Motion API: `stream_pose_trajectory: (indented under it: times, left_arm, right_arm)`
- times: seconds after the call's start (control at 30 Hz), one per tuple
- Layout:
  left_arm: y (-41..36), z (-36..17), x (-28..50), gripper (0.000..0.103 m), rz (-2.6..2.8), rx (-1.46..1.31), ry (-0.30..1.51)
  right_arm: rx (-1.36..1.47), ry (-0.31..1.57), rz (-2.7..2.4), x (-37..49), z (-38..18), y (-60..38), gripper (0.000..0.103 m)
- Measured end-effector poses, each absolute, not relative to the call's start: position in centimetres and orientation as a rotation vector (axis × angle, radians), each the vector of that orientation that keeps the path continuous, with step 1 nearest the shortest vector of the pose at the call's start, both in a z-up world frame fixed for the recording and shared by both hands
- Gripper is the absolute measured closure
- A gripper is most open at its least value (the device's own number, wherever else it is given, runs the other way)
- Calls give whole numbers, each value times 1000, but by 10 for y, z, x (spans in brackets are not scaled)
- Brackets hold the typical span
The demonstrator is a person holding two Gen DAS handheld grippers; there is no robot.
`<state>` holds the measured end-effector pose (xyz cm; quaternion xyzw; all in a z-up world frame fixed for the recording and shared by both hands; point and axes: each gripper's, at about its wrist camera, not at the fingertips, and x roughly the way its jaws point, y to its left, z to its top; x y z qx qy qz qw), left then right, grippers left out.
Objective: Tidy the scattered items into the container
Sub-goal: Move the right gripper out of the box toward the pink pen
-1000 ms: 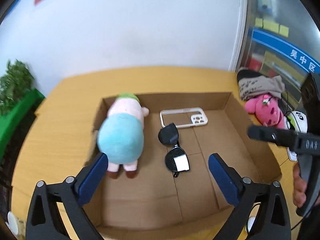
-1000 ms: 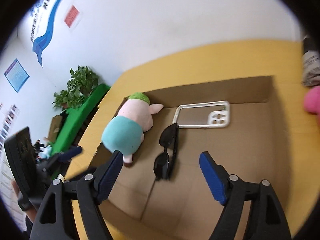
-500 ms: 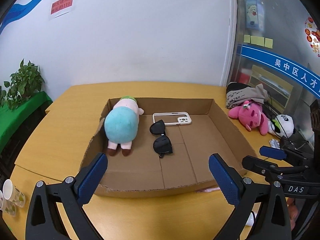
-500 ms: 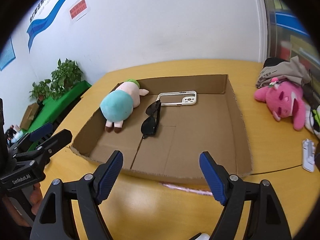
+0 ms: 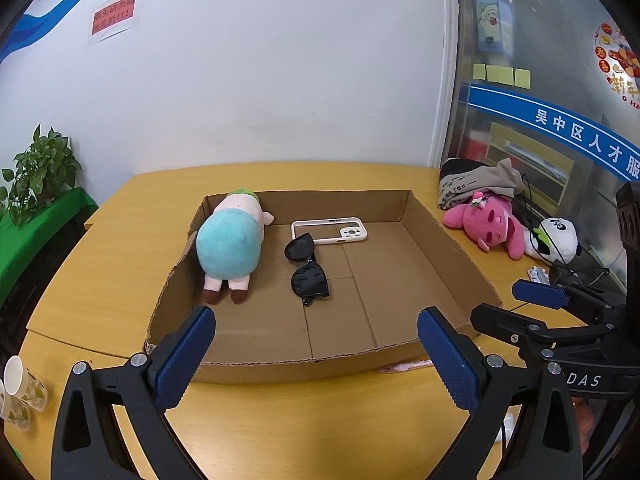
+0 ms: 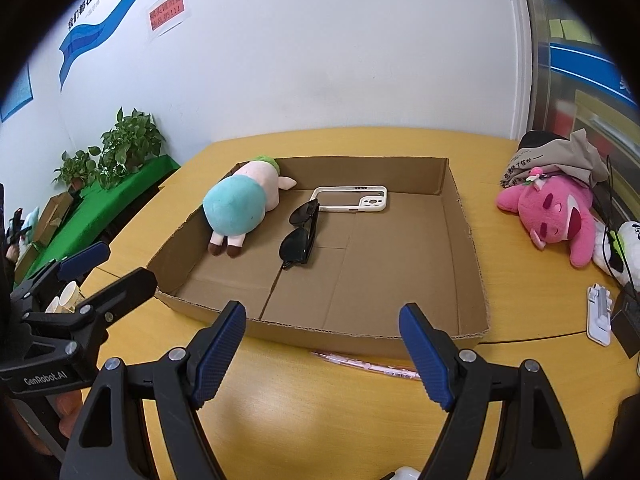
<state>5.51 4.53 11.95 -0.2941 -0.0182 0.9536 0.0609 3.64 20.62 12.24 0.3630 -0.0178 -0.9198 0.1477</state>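
A shallow cardboard tray [image 5: 280, 364] [image 6: 468, 240] lies on the yellow table. Inside it lie a plush pig in blue shorts [image 5: 230, 246] [image 6: 238, 202], black sunglasses [image 5: 306, 272] [image 6: 300, 236] and a white phone case [image 5: 330, 231] [image 6: 354, 199]. My left gripper [image 5: 316, 354] is open and empty, in front of the tray's near wall. My right gripper [image 6: 322, 350] is open and empty, also in front of the tray. A pink pen [image 6: 364, 366] [image 5: 404, 367] lies on the table against the tray's near wall.
A pink plush [image 5: 490, 226] [image 6: 554, 214], a panda plush [image 5: 556, 242] and a grey cloth bundle [image 5: 476, 186] lie right of the tray. A white flat object [image 6: 598, 314] lies at the right. Paper cups [image 5: 18, 392] stand at the left edge. Plants [image 6: 128, 144] stand beyond the table.
Both grippers have drawn back and up from above the tray, to in front of its near wall. Both stay open and empty.
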Motion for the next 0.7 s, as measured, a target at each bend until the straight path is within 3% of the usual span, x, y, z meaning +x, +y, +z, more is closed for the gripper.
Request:
stream_pose_trajectory:
  times: [0.7]
  left_arm:
    - [69,89,51,0,2760,-1012,-27]
  right_arm:
    - [1119,-158,-2611,40,91,247,24]
